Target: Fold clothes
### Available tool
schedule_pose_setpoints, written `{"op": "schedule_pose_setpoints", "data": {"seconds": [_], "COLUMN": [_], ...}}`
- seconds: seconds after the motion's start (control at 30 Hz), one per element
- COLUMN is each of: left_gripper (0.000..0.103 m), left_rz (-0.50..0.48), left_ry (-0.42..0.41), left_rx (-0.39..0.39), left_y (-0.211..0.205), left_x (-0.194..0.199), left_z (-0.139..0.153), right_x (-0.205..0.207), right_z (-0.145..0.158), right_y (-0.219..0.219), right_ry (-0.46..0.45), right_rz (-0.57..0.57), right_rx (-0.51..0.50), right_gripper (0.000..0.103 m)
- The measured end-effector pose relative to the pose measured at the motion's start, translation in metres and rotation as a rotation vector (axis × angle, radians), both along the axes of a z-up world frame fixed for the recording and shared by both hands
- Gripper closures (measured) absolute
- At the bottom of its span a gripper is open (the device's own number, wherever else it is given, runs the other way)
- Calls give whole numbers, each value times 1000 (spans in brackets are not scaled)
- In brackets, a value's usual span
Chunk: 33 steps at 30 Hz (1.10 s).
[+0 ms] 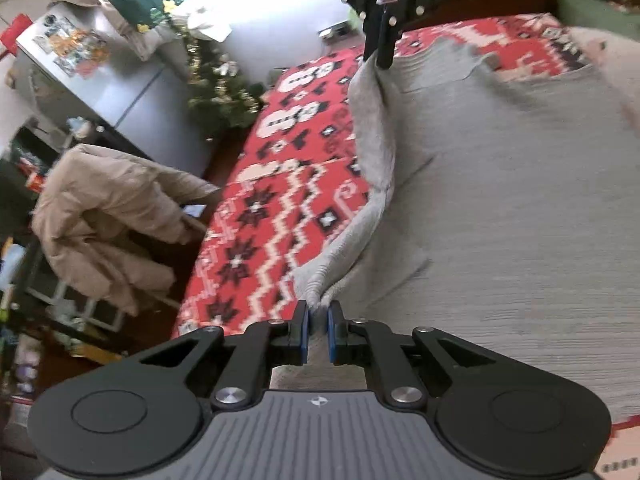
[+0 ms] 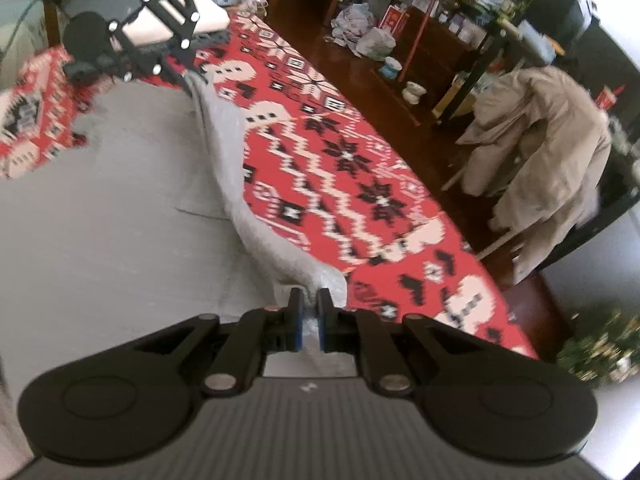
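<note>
On the red patterned cloth [image 1: 280, 208] lies a grey garment [image 1: 500, 220], spread flat over most of the surface; task's thing is there, one long edge picked up at both ends.

Left gripper [image 1: 318, 320]: jaws narrow, blue pads nearly together, pinched on a bunched corner of the garment. Fabric rises from the cloth into the pads in a small ridge.

Right gripper [image 2: 308, 312]: same state, jaws narrow, clamped on the other corner of that edge. Fabric is visible between the pads.

Between the two grips the edge runs as a lifted, slightly sagging fold; its underside shows lighter grey. The rest of the garment lies on the cloth, with a crease line near the middle. Frames are motion-blurred, so fine fabric detail can't be read.

Cross-views: in the left wrist view the right gripper shows at top centre, finger tips on the far end of the edge. In the right wrist view the left gripper shows at upper left, also at the edge's end.

Surroundings: a beige coat [image 1: 108, 216] hangs over a chair beside the table. A small decorated tree [image 1: 224, 88] stands on the dark wood floor near a grey fridge [image 1: 120, 92]. Cluttered shelves [image 2: 440, 8] stand beyond the table in the right wrist view.
</note>
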<state>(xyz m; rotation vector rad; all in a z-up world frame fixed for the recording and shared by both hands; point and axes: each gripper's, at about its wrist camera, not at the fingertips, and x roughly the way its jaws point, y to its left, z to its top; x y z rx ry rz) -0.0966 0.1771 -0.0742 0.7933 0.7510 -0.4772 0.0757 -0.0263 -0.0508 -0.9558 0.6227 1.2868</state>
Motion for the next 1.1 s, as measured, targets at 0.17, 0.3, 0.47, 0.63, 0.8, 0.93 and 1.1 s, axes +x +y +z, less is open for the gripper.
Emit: {"op": "schedule_pose_setpoints", "data": {"seconds": [0.17, 0.3, 0.47, 0.63, 0.8, 0.93, 1.1], "left_gripper": [94, 95, 95, 95, 95, 95, 77], "left_rz": [81, 207, 392, 464, 512, 552, 632], "left_ry": [94, 119, 99, 125, 125, 135, 135], "left_rx": [-82, -182, -296, -297, -297, -296, -320], "left_y": [11, 27, 55, 62, 68, 73, 79], "left_x": [30, 65, 104, 128, 146, 156, 160], "left_z": [-12, -20, -27, -47, -55, -58, -58], "right_x": [19, 52, 97, 131, 146, 154, 160], "right_z": [-11, -26, -38, -53, -76, -90, -98], "right_y": [5, 16, 34, 55, 79, 95, 101], "right_ry": [155, 217, 228, 203, 124, 71, 88], "right_rz": [-110, -216, -337, -402, -412, -419, -444], "right_rx": [-5, 7, 54, 80, 49, 29, 30], "right_gripper": [96, 96, 96, 97, 97, 97, 93]}}
